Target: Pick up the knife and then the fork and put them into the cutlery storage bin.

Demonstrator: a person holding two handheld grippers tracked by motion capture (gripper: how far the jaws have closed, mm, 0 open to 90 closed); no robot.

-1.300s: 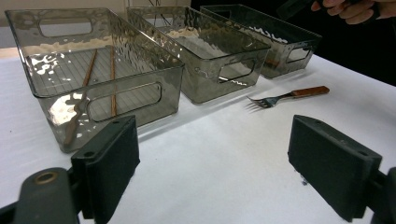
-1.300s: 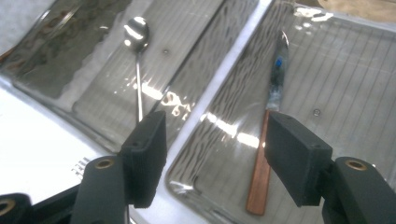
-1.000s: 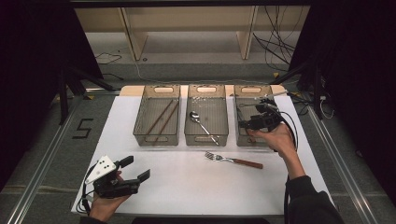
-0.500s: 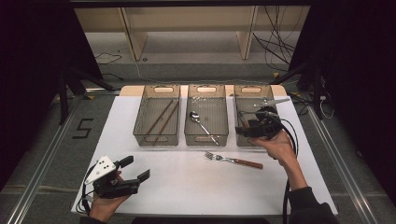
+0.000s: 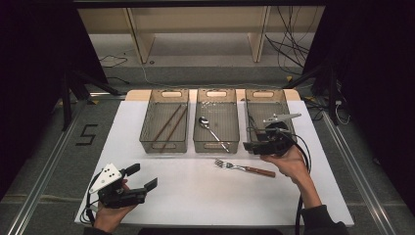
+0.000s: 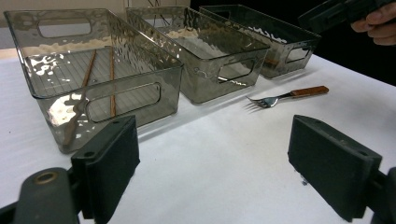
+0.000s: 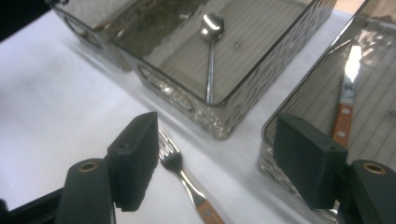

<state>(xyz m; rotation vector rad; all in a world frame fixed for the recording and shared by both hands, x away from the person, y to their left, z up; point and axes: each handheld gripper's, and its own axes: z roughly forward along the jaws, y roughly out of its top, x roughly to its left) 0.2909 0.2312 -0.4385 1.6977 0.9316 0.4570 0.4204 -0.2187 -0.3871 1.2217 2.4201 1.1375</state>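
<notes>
Hovering over the fork [image 5: 244,168] with the right tongs [image 7: 212,168] spread wide and empty.

That fork lies loose on the white bench [image 5: 195,196], just in front of the middle bin [image 5: 216,147], seemingly next for sorting. Chopsticks [image 5: 169,125] sit in the left bin [image 5: 164,146], a spoon [image 5: 211,128] in the middle, a knife [image 7: 345,102] in the right bin [image 5: 289,117]. Left tongs [image 5: 139,177] rest near the front edge, also released.
</notes>
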